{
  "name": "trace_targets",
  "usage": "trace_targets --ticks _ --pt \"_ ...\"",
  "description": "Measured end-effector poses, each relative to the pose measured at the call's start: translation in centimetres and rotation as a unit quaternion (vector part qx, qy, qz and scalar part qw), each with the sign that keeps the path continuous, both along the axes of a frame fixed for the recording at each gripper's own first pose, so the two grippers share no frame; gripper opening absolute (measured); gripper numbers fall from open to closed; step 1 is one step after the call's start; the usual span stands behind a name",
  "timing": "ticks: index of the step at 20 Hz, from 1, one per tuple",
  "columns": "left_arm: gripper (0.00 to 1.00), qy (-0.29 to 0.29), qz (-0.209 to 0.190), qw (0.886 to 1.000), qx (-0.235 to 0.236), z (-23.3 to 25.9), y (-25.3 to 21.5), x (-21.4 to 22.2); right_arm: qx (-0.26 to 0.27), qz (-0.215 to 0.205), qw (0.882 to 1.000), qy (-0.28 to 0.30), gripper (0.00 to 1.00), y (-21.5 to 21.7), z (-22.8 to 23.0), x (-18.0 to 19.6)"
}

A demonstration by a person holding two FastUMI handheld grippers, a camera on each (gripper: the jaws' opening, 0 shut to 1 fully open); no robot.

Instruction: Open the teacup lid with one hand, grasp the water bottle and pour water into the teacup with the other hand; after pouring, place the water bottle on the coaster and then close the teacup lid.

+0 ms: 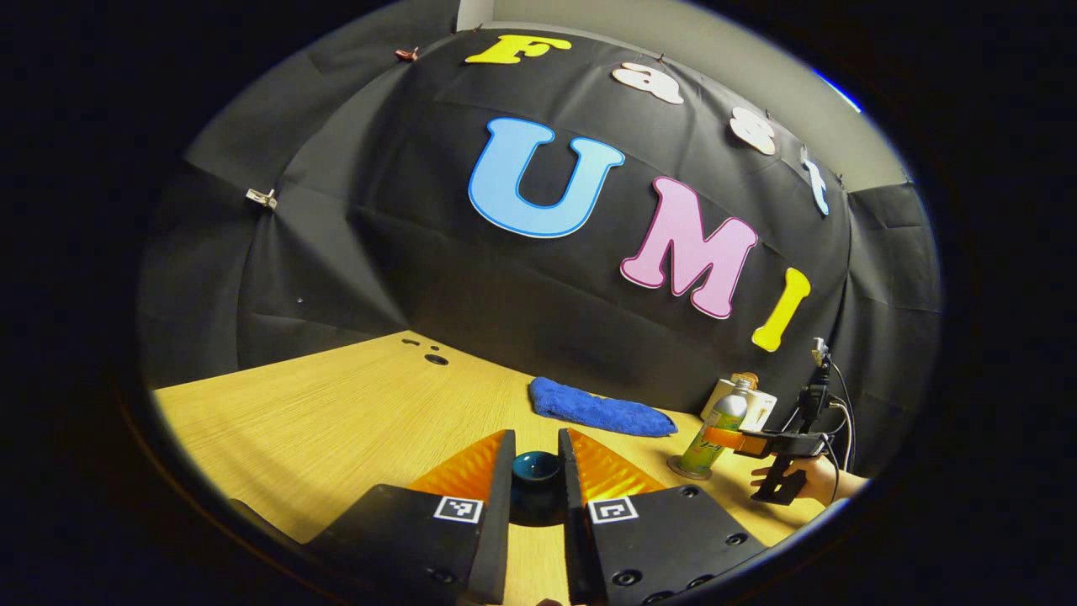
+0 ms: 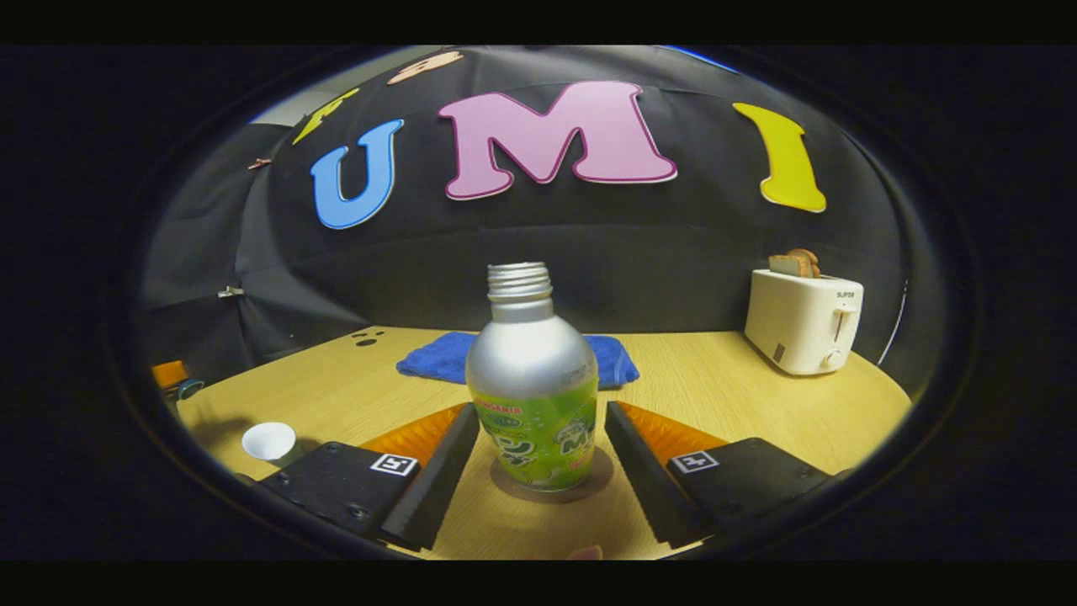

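Holding lid (image 1: 537,471) — left jaws clamped | right jaws wide — bottle (image 2: 532,396) between, on coaster (image 2: 551,490)

The water bottle (image 2: 533,389) stands on the coaster (image 2: 551,489) mid-worktop with open gaps on both sides, between it and the right gripper (image 2: 538,471)'s spread fingers. Behind it the blue cloth (image 2: 513,357) lies along the worktop's back edge, and the toaster (image 2: 803,321) blocks the back right corner. The wooden worktop (image 2: 715,387) between bottle and toaster is bare — so is the stretch toward the white teacup (image 2: 269,440) near the left edge.
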State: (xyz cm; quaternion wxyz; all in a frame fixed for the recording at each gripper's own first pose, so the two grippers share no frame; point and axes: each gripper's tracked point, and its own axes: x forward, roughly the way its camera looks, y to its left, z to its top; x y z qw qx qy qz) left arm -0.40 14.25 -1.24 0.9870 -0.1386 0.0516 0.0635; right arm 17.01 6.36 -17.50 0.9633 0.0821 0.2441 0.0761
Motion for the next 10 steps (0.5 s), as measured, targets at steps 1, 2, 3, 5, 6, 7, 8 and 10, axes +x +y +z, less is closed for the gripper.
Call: trace_targets --ticks 1,2,3,5,6,7,8,10 --pt "0.31 0.001 -0.002 1.000 0.002 -0.1 -0.2 0.0 0.001 0.000 1.000 0.003 0.96 -0.1 0.0 -0.3" --pt "0.31 0.003 -0.003 1.000 0.006 -0.1 -0.5 0.0 0.001 0.002 1.000 0.003 0.96 -0.3 0.2 -0.7" --pt "0.31 0.005 -0.002 1.000 0.013 -0.1 -0.7 0.0 0.000 0.002 1.000 -0.001 0.96 -0.5 0.6 -1.1" --pt "0.31 0.007 -0.004 0.999 0.031 -0.1 -1.5 0.2 -0.013 0.004 1.000 -0.020 0.97 -1.1 2.1 -2.4" --pt "0.31 0.009 -0.009 0.999 0.037 -0.2 -2.1 0.1 -0.023 0.007 0.999 -0.036 0.96 -1.3 3.1 -3.1" --pt "0.31 0.011 -0.017 0.999 0.039 -0.2 -2.8 0.2 -0.031 0.011 0.998 -0.050 0.96 -1.6 4.1 -4.0" --pt "0.31 0.009 -0.026 0.999 0.039 -0.1 -3.7 0.3 -0.038 0.011 0.997 -0.065 0.97 -1.8 5.1 -4.9" --pt "0.31 0.006 -0.042 0.998 0.038 0.2 -5.4 0.4 -0.051 0.013 0.994 -0.098 0.96 -2.5 7.2 -6.7"
